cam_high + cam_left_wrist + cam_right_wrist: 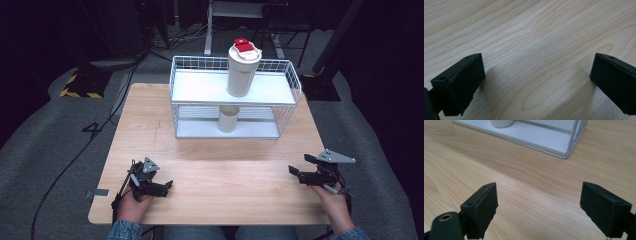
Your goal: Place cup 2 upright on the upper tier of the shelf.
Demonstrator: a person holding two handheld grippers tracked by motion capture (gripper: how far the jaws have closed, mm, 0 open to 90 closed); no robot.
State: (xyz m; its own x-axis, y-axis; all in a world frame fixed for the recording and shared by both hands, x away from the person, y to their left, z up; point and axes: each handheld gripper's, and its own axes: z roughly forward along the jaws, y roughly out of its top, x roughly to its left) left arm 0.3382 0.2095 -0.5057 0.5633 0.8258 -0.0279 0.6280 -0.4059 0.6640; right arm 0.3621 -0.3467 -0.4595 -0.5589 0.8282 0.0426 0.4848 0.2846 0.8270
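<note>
Grippers rested low over the near edge of the wooden table (200,150), one in each hand. The left gripper (167,186) lay at the near left, its jaws spread wide with only bare wood grain between them in the left gripper view. The right gripper (299,164) sat at the near right, jaws likewise parted and holding nothing, aimed toward the wire rack (295,80). Both stood well apart from that rack, with open tabletop between and nothing in the way. The rack occupied the far middle of the table. A tall white tumbler (241,70) with a red-topped lid stood upright on its upper shelf; a small beige cup (228,119) stood on the lower shelf, directly beneath. In the right gripper view, the cup's base (501,123) and the rack's near corner (567,153) appeared beyond the jaws. Grey carpet and black cables surrounded the table.
</note>
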